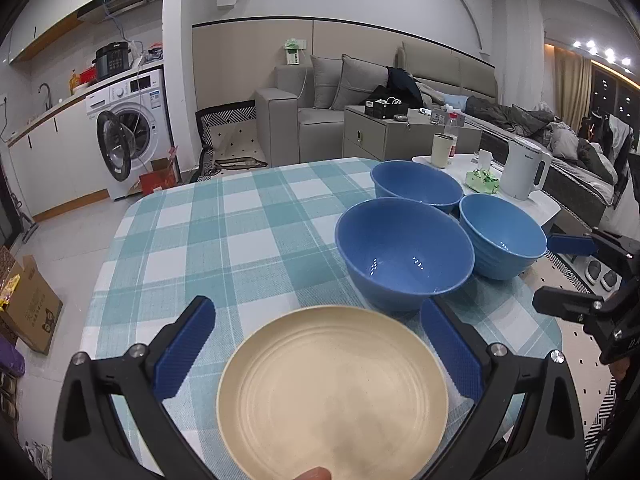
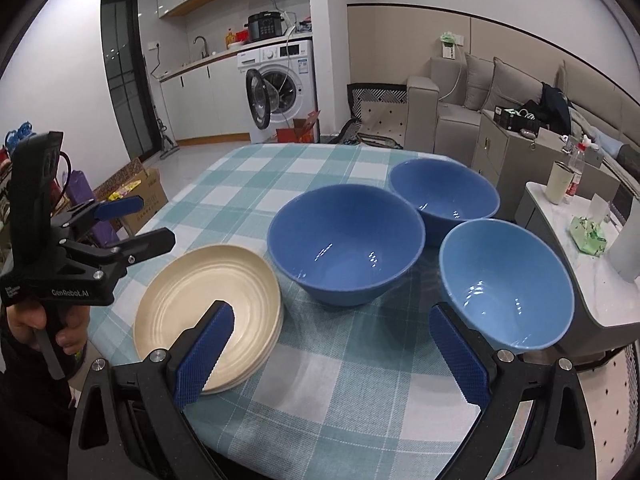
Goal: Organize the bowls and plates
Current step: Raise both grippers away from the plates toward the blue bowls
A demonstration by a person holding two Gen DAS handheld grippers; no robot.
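Note:
A stack of cream plates [image 1: 332, 392] [image 2: 208, 312] sits at the near left of the checked tablecloth [image 1: 240, 240] [image 2: 340, 380]. Three blue bowls stand to its right: a near one [image 1: 404, 252] [image 2: 346, 248], a far one [image 1: 416, 186] [image 2: 444, 192], and a lighter one at the table's right edge [image 1: 502, 234] [image 2: 506, 284]. My left gripper [image 1: 320, 344] [image 2: 140, 224] hovers open by the plates' left side, holding nothing. My right gripper [image 2: 332, 356] [image 1: 560, 274] is open over the near edge, between the plates and the light bowl.
A white side table [image 2: 600, 280] [image 1: 548, 204] at the right carries a kettle [image 1: 524, 174], a cup [image 2: 560, 182] and a green tissue pack [image 2: 588, 236]. A cardboard box [image 1: 32, 304] lies on the floor to the left. A hand [image 2: 68, 332] holds the left gripper.

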